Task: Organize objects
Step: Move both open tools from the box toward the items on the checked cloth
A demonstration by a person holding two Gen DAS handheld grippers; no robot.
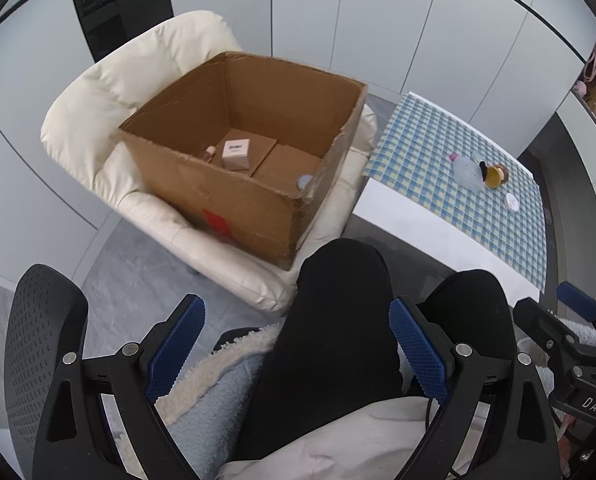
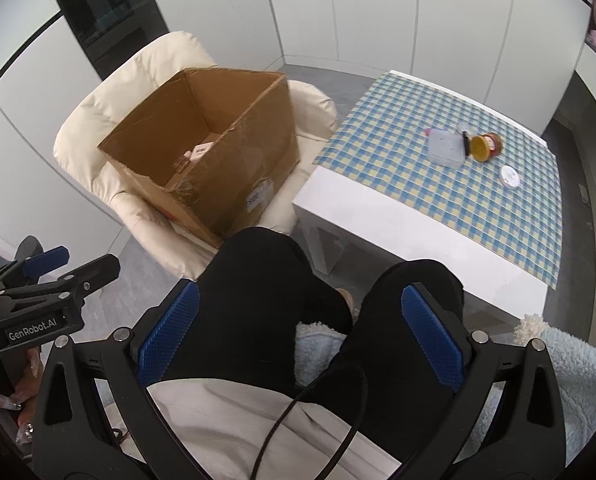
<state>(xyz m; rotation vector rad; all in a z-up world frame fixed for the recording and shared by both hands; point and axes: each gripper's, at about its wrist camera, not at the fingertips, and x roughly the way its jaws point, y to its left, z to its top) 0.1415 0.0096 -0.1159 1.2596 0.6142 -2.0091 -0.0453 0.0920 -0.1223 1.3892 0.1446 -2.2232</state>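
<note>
An open cardboard box (image 1: 234, 200) (image 2: 250, 160) rests on a cream armchair (image 1: 110, 92) (image 2: 110, 92). Inside lie a small pink carton (image 1: 236, 153), a little bottle (image 1: 207, 153) and a pale blue round thing (image 1: 305, 180). On the blue checked tablecloth (image 2: 437, 192) (image 1: 437, 184) sit a clear plastic container (image 2: 445, 147) (image 1: 466, 172), a yellow-lidded jar on its side (image 2: 482, 146) (image 1: 494, 175) and a white round lid (image 2: 509, 176) (image 1: 511, 201). My left gripper (image 1: 298, 354) and right gripper (image 2: 301, 344) both hang open over a person's black-clad knees, far from every object.
A white table (image 2: 397, 240) carries the cloth. A black mesh chair armrest (image 1: 42, 344) is at lower left. A person's black trouser legs (image 2: 258, 300) and a fluffy blue blanket (image 2: 577, 380) fill the foreground. A black cable (image 2: 298, 412) crosses the lap. White cabinet doors line the back.
</note>
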